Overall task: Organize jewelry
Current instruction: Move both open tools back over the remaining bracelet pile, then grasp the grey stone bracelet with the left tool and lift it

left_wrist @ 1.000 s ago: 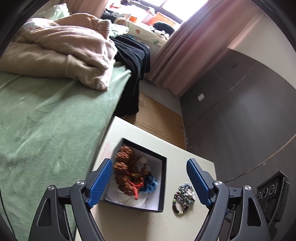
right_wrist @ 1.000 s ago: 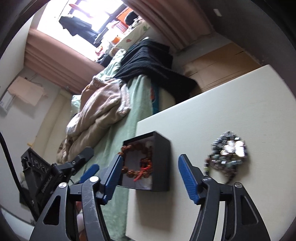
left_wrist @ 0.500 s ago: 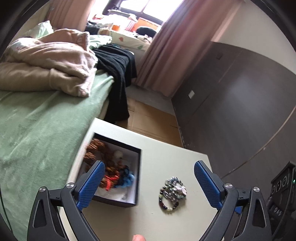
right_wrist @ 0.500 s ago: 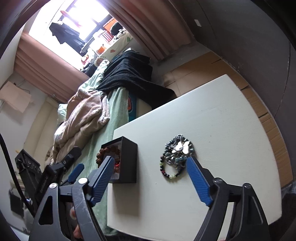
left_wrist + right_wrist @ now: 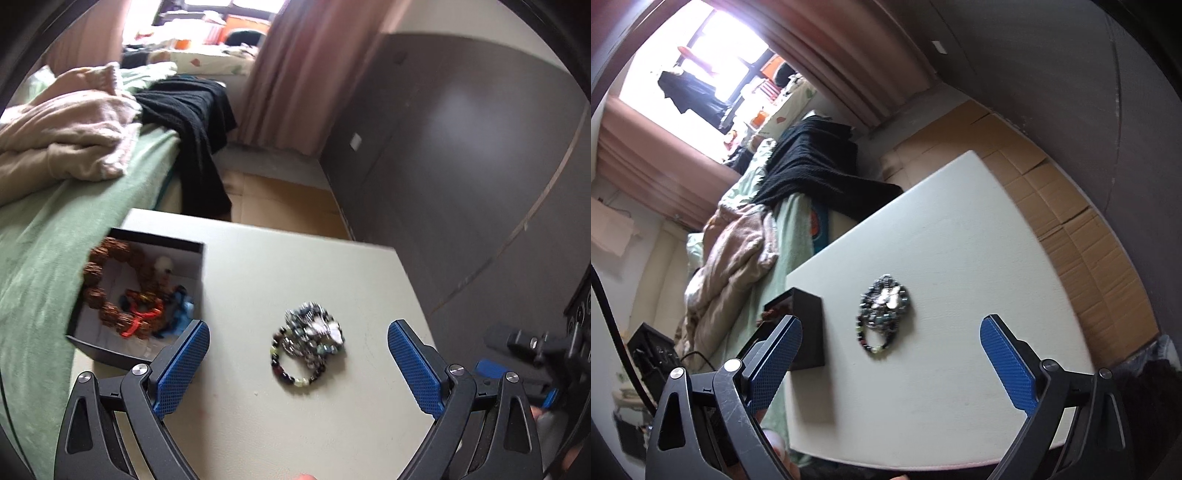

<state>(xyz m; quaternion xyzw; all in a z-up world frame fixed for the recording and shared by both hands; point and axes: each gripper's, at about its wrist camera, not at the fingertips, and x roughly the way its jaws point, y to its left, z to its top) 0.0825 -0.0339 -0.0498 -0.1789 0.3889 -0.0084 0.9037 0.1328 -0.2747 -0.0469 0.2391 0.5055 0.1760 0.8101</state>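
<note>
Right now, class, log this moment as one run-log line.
left gripper: open, empty | right gripper: open, empty | bracelet pile: on table | black box: holds bracelets

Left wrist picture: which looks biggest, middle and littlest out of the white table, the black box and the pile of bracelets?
1. white table, biggest by far
2. black box, middle; it sits on the table
3. pile of bracelets, littlest; it lies on the table right of the box, equally near the camera, so the order is safe

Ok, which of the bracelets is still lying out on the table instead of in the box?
The dark multicoloured bead bracelet cluster, lying loose on the white table right of the black box. The brown bead bracelet already sits inside it.
</note>
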